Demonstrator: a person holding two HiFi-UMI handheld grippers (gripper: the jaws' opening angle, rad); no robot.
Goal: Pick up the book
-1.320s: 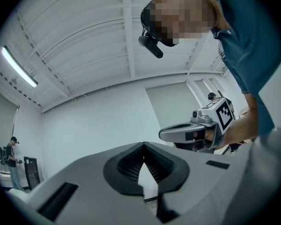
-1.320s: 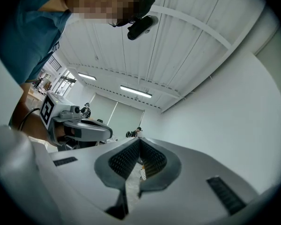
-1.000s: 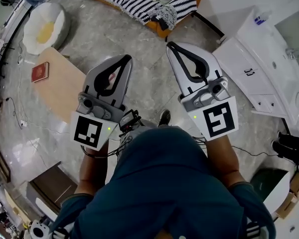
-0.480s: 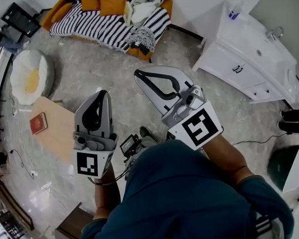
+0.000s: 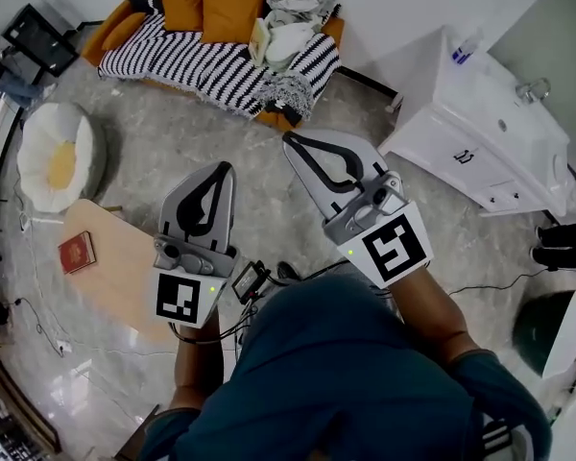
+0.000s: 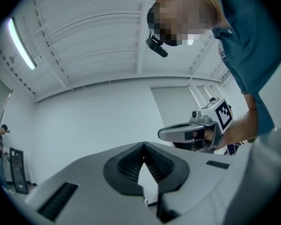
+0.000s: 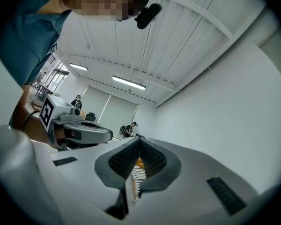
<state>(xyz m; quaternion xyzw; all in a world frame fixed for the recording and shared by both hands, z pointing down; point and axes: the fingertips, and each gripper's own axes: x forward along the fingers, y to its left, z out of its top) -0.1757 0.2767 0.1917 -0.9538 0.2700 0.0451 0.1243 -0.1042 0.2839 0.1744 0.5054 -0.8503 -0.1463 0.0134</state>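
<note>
Cushion (image 5: 53,157), round, white with a yellow centre, lies on the grey stone floor (image 5: 163,152) at far left. Book (image 5: 77,253), red cover, lies flat near the left edge of a low wooden table (image 5: 125,281), just below the cushion in the head view.

Left gripper (image 5: 227,167) is held in the air to the right of the book and well apart from it. Its jaws are closed tip to tip and grip nothing.

Sofa (image 5: 221,60) with a black-and-white striped throw stands beyond both grippers.

Right gripper (image 5: 290,139) is held beside the left gripper. Its jaws are likewise pressed together and empty.

White cabinet (image 5: 480,152) with a basin stands at right. Black shoes (image 5: 562,248) sit at the far right edge.
</note>
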